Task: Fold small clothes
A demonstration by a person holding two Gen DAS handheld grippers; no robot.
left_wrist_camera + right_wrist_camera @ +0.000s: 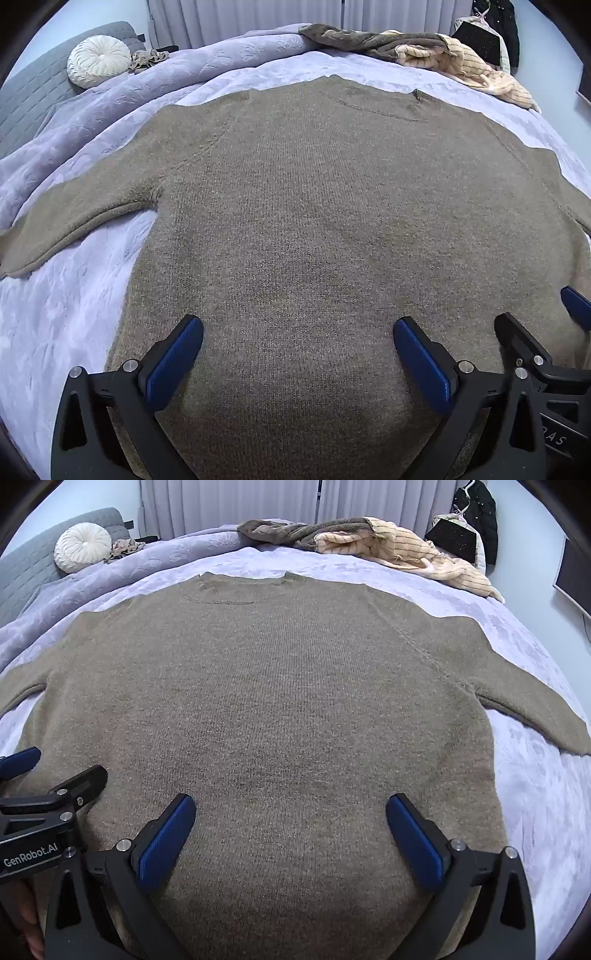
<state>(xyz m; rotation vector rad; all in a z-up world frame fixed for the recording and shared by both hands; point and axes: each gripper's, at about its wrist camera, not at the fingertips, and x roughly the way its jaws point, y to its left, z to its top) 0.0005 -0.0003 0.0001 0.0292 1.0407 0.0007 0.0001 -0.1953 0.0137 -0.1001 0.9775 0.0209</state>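
**Around the bed**

A lilac blanket (535,794) covers the bed, bunched into folds along the far left. A round white pleated cushion (99,61) leans on a grey quilted headboard (26,99). At the far edge lies a heap of clothes (388,546), brown and cream-striped. Pale curtains (229,502) hang behind. A black coat (476,509) hangs at the far right.

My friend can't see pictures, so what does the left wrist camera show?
A brown knitted sweater lies spread flat on a lilac blanket, sleeves out to the sides. The left hand-held gripper hangs open above its lower part, holding nothing. More clothes are piled at the far edge, and a round white cushion sits far left.
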